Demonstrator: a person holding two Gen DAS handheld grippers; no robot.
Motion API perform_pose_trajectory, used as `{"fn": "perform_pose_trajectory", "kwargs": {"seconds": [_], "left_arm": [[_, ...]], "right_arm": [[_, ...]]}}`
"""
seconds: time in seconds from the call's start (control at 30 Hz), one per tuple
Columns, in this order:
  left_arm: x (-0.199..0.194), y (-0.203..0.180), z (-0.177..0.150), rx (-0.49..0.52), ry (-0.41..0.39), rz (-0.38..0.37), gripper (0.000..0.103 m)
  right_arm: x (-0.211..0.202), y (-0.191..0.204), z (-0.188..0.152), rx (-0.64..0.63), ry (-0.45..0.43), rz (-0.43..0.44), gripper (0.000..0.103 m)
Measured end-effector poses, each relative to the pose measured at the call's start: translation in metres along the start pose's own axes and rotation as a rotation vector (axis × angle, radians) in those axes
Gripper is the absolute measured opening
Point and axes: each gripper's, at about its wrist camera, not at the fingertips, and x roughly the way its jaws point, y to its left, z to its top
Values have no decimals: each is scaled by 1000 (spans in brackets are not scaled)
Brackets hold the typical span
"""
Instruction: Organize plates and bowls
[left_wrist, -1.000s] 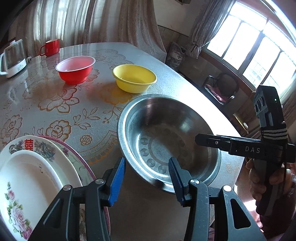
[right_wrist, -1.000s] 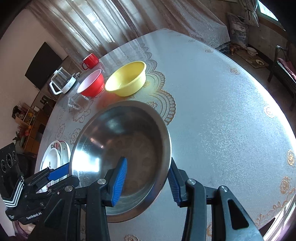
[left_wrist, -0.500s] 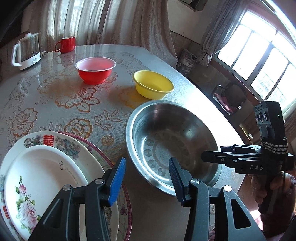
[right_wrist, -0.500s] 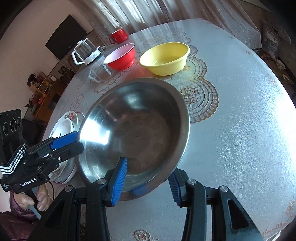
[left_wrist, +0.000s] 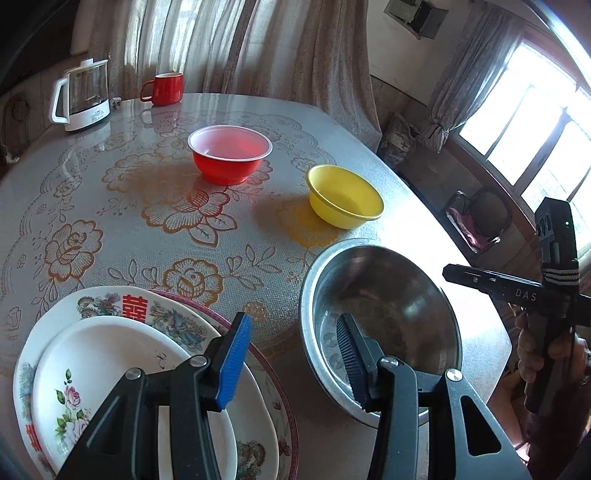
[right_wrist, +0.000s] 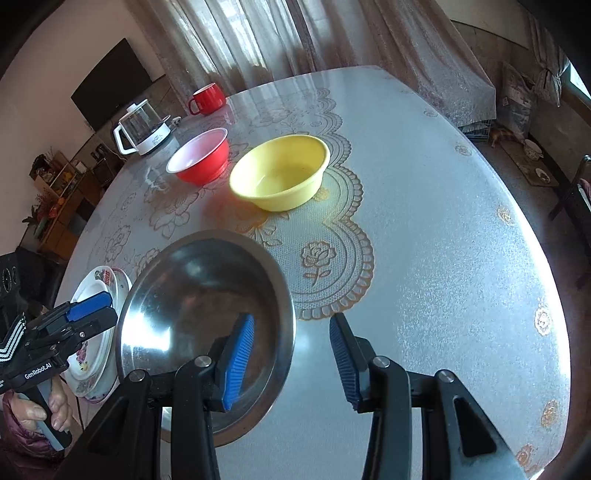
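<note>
A large steel bowl (left_wrist: 384, 314) (right_wrist: 192, 295) rests near the table's front edge. To its left lies a stack of floral plates (left_wrist: 92, 369) (right_wrist: 99, 295). Farther back stand a yellow bowl (left_wrist: 343, 195) (right_wrist: 280, 173) and a red bowl (left_wrist: 229, 155) (right_wrist: 201, 157). My left gripper (left_wrist: 291, 354) (right_wrist: 107, 308) is open and holds nothing; one finger hangs over the plates, the other over the steel bowl's left rim. My right gripper (right_wrist: 291, 350) (left_wrist: 448, 271) is also open, straddling the steel bowl's right rim without pressing on it.
A glass kettle (left_wrist: 81, 96) and a red mug (left_wrist: 164, 88) stand at the table's far side by the curtains. The round table (right_wrist: 424, 240) has a flowered cloth. A chair (left_wrist: 480, 221) stands beyond its right edge, under the window.
Both grippers have drawn back and risen, so the steel bowl looks smaller and lower in both views. The left view has swung left and shows more of the plates. Neither gripper's opening has changed.
</note>
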Motion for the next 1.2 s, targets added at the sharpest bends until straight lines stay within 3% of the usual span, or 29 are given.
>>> {"fn": "perform_pose_trajectory", "kwargs": {"seconds": [0.1, 0.23, 0.47, 0.63, 0.77, 0.8, 0.87, 0.97, 1.2], "left_arm": [[3, 2, 0, -10, 4, 13, 48], [7, 4, -1, -13, 11, 43, 48], [-3, 12, 0, -59, -27, 88, 48], [-3, -6, -8, 16, -24, 64, 48], [4, -24, -15, 73, -6, 44, 48], [7, -27, -16, 79, 1, 41, 48], [14, -31, -18, 85, 16, 34, 44], [19, -39, -21, 106, 16, 44, 43], [13, -40, -26, 110, 4, -26, 36]], "right_arm": [[0, -6, 14, 30, -28, 16, 42], [20, -6, 21, 20, 21, 31, 41], [32, -6, 39, 23, 32, 81, 41], [34, 6, 34, -76, 65, 126, 41], [45, -1, 21, -74, 106, 114, 40], [45, -4, 18, -70, 110, 119, 39], [45, -3, 12, -74, 112, 151, 22], [42, 5, 4, -131, 109, 120, 13], [31, 0, -3, -166, 89, 31, 13]]}}
